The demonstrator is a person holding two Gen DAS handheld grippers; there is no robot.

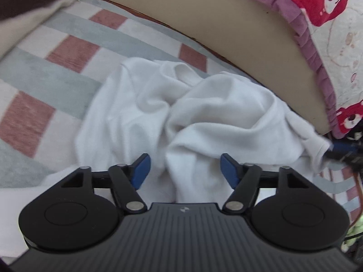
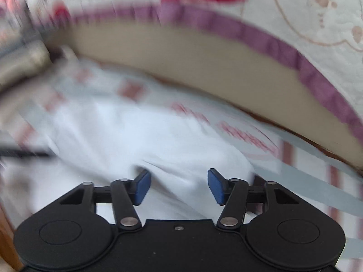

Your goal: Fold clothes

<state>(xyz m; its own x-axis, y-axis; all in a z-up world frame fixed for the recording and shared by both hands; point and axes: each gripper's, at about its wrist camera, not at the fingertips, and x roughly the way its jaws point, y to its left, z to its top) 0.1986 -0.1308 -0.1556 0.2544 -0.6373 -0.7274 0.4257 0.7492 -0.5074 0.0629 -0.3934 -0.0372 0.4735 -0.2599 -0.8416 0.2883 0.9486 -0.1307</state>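
Both tongs, left [image 1: 183, 170] and right [image 2: 179, 187], stood spread, gripping nothing; the crumpled white cotton garment [image 1: 181, 113] at twelve o'clock risked bunching if pinched through several layers.

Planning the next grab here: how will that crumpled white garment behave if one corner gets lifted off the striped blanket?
The white garment will probably go limp and drape, since it lies in soft rumpled folds. It looks thin and likely light. It may drag across the striped blanket rather than slide cleanly, as both look like fuzzy fabric.
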